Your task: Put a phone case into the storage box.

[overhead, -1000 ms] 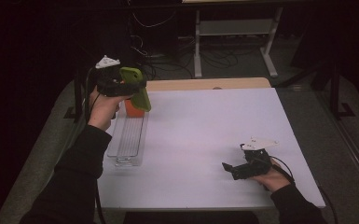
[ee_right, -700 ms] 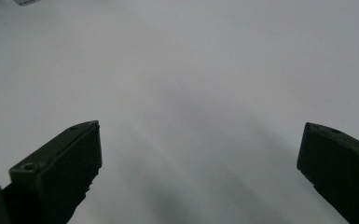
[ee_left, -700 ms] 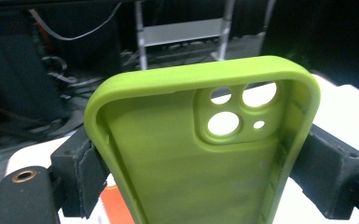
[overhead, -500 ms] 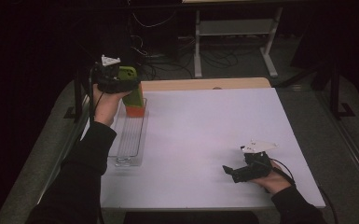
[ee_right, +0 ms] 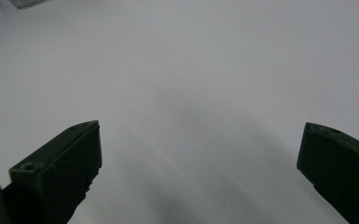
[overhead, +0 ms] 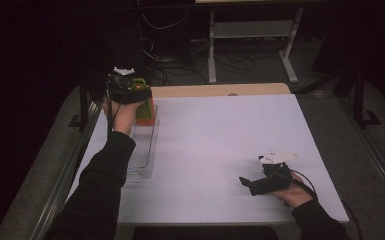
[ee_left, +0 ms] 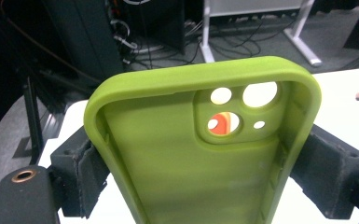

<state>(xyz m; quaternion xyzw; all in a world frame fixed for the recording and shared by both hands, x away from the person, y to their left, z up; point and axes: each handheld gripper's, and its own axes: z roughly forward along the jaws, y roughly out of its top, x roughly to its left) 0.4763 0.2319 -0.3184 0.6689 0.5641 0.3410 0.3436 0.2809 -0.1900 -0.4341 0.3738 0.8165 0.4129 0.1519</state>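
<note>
**Green phone case clamped at the far left corner**

Across the white table (overhead: 220, 150), which fills most of the high view, my two arms come in from the near edge, well apart from each other. Along the table's left side lies a clear tray (overhead: 144, 150), long and narrow, running away from me. At its far end stands an orange block (overhead: 147, 114), upright in or just at the tray's end; I cannot tell which.

My left gripper (ee_left: 205, 172) is up over that far left corner, its jaws pressed against the two long edges of a green phone case (ee_left: 191, 154). The case is held with its open inner side toward the camera and its camera cut-outs at the top. Through one of those holes a patch of orange shows. From the high view the case (overhead: 141, 84) sits just above the orange block.

My right gripper (overhead: 250, 183) rests low near the table's near right corner, jaws spread wide with nothing between them, bare white surface beneath.
</note>
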